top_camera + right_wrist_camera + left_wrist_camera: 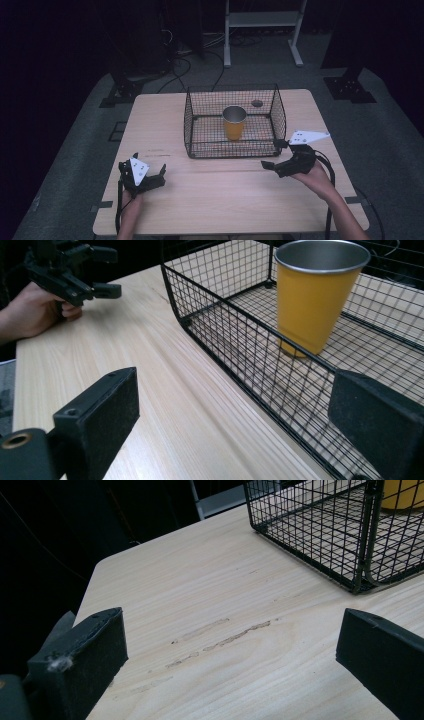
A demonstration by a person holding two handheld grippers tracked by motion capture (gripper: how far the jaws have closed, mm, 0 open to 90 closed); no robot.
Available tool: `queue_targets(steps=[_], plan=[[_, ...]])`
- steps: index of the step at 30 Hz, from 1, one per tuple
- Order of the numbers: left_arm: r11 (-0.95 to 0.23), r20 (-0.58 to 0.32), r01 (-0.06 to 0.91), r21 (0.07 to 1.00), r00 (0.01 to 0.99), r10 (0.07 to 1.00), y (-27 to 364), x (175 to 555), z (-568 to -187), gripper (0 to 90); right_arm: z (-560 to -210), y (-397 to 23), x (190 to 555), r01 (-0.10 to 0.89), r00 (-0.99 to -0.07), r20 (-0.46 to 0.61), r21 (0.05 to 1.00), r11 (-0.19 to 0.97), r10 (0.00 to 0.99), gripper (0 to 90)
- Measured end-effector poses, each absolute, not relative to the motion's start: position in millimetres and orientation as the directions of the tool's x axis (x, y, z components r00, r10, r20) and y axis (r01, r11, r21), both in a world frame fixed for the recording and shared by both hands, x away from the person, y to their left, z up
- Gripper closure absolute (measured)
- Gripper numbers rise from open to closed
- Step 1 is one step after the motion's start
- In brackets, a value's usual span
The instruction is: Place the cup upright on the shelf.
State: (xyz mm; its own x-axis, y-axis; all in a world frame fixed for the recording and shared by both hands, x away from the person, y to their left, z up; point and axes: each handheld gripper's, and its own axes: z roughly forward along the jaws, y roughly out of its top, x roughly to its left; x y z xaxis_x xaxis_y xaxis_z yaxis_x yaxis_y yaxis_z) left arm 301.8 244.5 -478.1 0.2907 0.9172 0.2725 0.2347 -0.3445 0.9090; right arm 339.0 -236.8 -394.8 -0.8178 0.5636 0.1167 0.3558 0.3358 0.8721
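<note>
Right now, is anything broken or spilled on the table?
Nothing spilled. The yellow cup stands upright inside the wire basket. The table has pale scuff marks near the left gripper.

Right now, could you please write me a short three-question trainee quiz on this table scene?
1. True or false: the yellow cup stands upright inside the wire basket.
2. Which gripper is nearer the basket: A) left gripper B) right gripper?
3. Fill in: the fingers of both grippers are ____.

Key: 1 true; 2 B; 3 open, holding nothing.
</note>
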Motion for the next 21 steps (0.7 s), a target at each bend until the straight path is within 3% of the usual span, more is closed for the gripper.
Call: queue_targets(steps=[13,21], plan=[[-0.345,0.273,0.236,0.908,0.291,0.917,245,302,-478,0.0,-407,-247,324,0.353,-0.803,0.111,0.881,0.316,0.586,5.7],[-0.341,0.269,0.237,0.91,0.287,0.919,245,302,-478,0.0,-434,-254,285,0.329,-0.751,0.133,0.925,0.191,0.647,5.7]])
